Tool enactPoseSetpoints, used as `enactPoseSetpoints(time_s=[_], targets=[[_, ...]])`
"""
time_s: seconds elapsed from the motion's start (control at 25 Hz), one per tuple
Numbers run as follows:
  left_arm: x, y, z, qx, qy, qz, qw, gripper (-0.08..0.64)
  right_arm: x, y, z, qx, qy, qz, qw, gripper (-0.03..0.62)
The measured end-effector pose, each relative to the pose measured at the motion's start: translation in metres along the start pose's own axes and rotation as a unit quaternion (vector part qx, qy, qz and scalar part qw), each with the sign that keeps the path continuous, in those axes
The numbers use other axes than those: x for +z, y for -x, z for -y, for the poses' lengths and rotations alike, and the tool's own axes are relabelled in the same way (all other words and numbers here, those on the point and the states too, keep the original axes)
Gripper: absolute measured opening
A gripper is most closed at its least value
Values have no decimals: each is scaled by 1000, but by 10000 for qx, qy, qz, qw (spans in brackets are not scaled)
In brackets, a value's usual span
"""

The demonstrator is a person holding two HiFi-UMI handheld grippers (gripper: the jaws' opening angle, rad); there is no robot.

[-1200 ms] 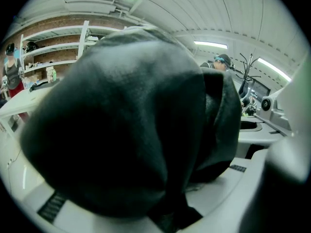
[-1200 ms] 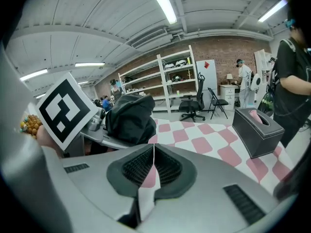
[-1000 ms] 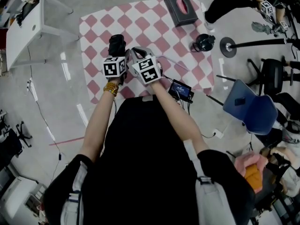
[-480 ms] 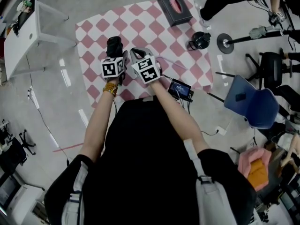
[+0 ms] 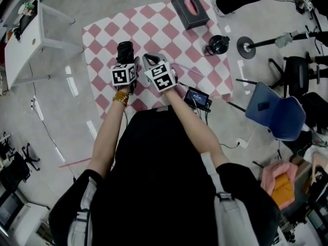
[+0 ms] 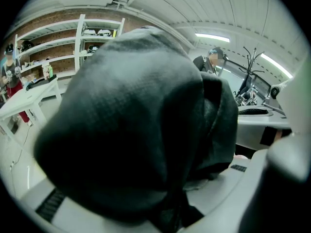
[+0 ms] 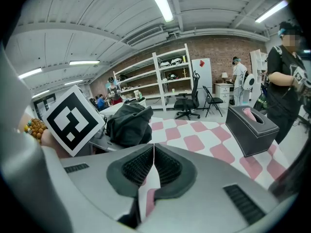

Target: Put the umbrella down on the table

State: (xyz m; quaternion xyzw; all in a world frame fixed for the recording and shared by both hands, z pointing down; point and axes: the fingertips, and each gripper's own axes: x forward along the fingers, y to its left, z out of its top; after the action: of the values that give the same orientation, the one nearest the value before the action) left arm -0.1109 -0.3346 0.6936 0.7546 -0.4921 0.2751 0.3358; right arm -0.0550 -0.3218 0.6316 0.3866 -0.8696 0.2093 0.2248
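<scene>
Head view — pink tissue [image 5: 191, 5] in box [image 5: 180, 0], umbrella [image 5: 126, 50] apart.

The person wore black.
A black top [image 5: 164, 183], pale grey shoulder straps [image 5: 224, 209], and a gold beaded bracelet [image 5: 121, 97] on the left wrist.

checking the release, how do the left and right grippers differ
The left gripper has the black umbrella between its jaws, which are opening; the right gripper has nothing between its jaws, which are together. The left's view is filled by the umbrella; the right's looks across the table. Both are side by side over the table.
</scene>
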Motion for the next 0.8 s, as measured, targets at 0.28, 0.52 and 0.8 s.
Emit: enactPoseSetpoints(time_s=[0.28,0.52,0.8], targets=[[-2,-3,-1,-19,12,-39,10000,188,0,0,1,-9,-19,-16,10000,17],[-2,-3,-4,23,-3,-76,10000,190,0,-3,2,4,-21,-47,10000,17],[-4,-7,-8,40,14,-138,9999,196,0,-7,1,11,66,-79,9999,17]])
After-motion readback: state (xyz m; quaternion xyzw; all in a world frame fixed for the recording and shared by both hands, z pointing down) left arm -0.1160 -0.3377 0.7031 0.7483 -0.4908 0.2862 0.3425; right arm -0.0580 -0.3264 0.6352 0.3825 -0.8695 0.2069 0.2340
